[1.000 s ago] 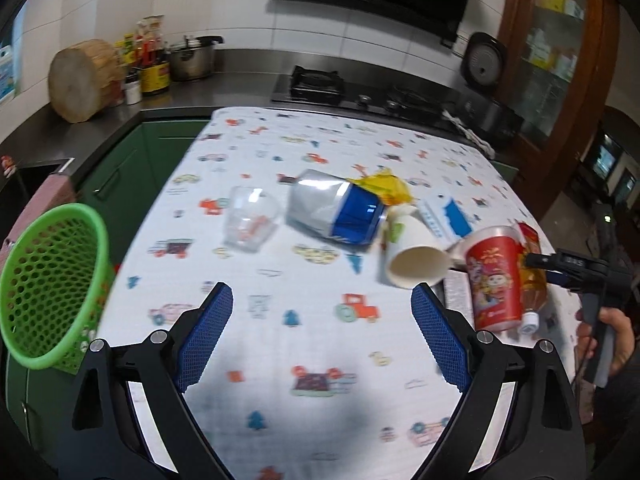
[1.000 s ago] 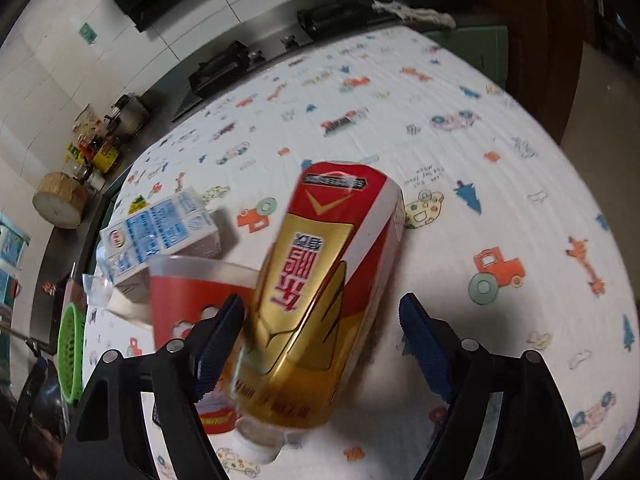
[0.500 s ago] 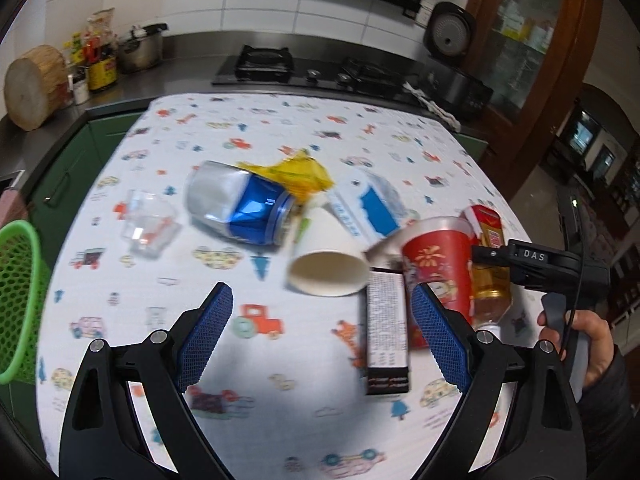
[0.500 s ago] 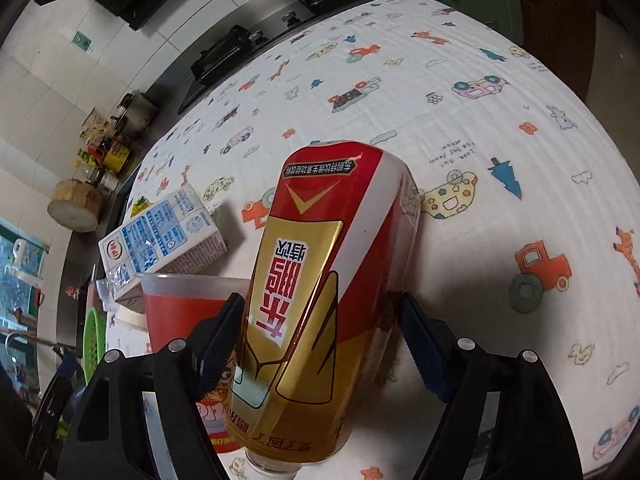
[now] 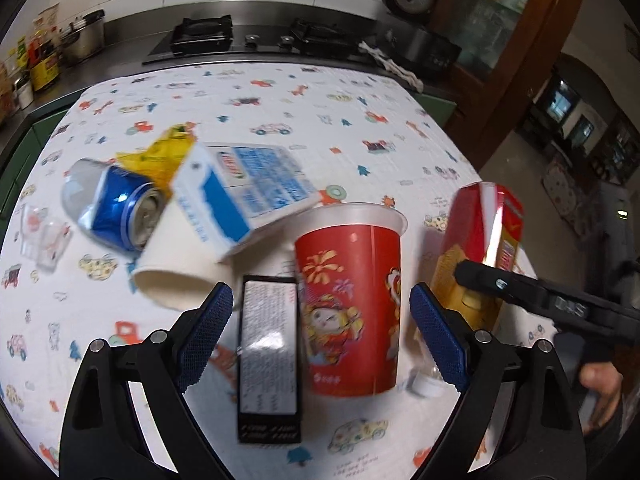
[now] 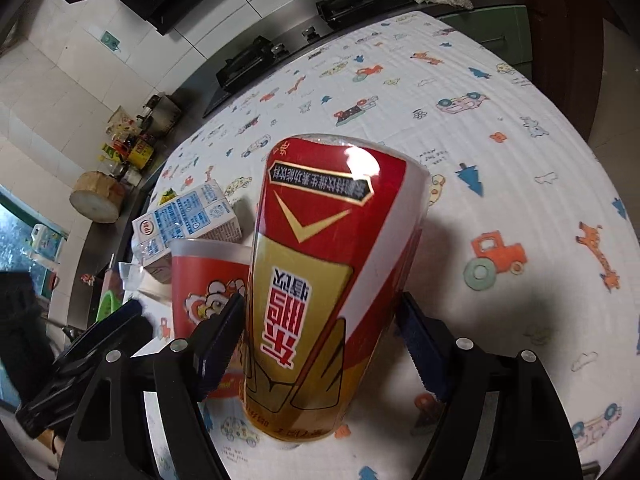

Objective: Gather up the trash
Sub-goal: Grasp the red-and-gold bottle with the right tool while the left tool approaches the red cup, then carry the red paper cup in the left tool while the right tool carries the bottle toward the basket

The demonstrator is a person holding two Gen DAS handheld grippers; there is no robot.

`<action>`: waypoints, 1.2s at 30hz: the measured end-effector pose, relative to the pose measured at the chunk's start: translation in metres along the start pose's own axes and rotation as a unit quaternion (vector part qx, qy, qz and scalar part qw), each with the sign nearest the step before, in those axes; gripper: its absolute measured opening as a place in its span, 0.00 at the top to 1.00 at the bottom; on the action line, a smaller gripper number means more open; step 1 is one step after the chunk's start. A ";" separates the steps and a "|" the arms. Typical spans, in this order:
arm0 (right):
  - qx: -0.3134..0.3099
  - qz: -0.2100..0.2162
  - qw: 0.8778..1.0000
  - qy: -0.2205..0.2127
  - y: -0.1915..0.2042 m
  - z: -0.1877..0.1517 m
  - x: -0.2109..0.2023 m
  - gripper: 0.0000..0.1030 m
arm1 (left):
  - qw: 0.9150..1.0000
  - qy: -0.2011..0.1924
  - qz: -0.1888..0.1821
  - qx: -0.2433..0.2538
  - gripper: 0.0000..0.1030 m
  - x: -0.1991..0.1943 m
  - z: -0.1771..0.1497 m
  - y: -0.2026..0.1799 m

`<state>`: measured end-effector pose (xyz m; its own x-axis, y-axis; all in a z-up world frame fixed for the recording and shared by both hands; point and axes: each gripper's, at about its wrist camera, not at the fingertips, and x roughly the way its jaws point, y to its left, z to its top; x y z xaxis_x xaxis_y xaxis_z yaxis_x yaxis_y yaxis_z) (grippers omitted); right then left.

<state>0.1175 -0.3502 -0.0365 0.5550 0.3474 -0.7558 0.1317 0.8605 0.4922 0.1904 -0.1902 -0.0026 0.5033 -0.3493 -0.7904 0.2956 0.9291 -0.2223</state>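
Observation:
Trash lies on a table with a cartoon-print cloth (image 5: 280, 120). My left gripper (image 5: 320, 300) is open just in front of an upright red cup (image 5: 348, 280) and a flat black box (image 5: 268, 356), touching neither. Behind them lie a blue-and-white milk carton (image 5: 244, 188), a blue can (image 5: 120, 208), a white paper cup (image 5: 176, 264), a yellow wrapper (image 5: 160, 156) and a clear plastic cup (image 5: 40, 236). My right gripper (image 6: 320, 316) is shut on a red-and-gold bottle (image 6: 320, 260), pads on both its sides. The bottle (image 5: 484, 236) stands tilted right of the red cup.
A green basket (image 6: 106, 304) shows at the table's left end. A stove (image 5: 200, 36), pots and jars line the counter behind. A wooden cabinet (image 5: 500, 40) stands at the right. A hand (image 5: 600, 392) holds the right gripper near the table's right edge.
My left gripper swept right across the table, from near the green basket to the red cup and black box. The right jaws narrowed onto the bottle, which now fills more of the view.

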 end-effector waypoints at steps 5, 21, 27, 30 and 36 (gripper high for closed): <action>0.001 0.007 1.000 -0.004 -0.004 -0.005 -0.008 0.29 | 1.000 0.013 0.005 0.007 0.18 0.018 0.005 -0.008; -0.004 0.012 1.000 -0.010 -0.004 -0.010 -0.016 0.29 | 0.999 0.044 -0.017 0.023 0.26 0.042 0.001 -0.021; -0.004 0.012 1.000 -0.010 -0.004 -0.010 -0.016 0.29 | 0.998 0.044 -0.030 0.018 0.32 0.042 -0.002 -0.020; -0.007 0.013 1.000 -0.011 -0.001 -0.013 -0.017 0.29 | 0.998 0.042 -0.037 0.014 0.33 0.036 -0.005 -0.017; -0.016 0.024 0.999 -0.013 0.012 -0.019 -0.020 0.29 | 0.999 0.017 -0.048 0.011 0.33 0.008 -0.010 -0.008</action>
<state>0.0925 -0.3400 -0.0236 0.5816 0.3791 -0.7197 0.0782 0.8546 0.5134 0.1842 -0.1989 -0.0125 0.4435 -0.4315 -0.7855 0.3588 0.8887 -0.2856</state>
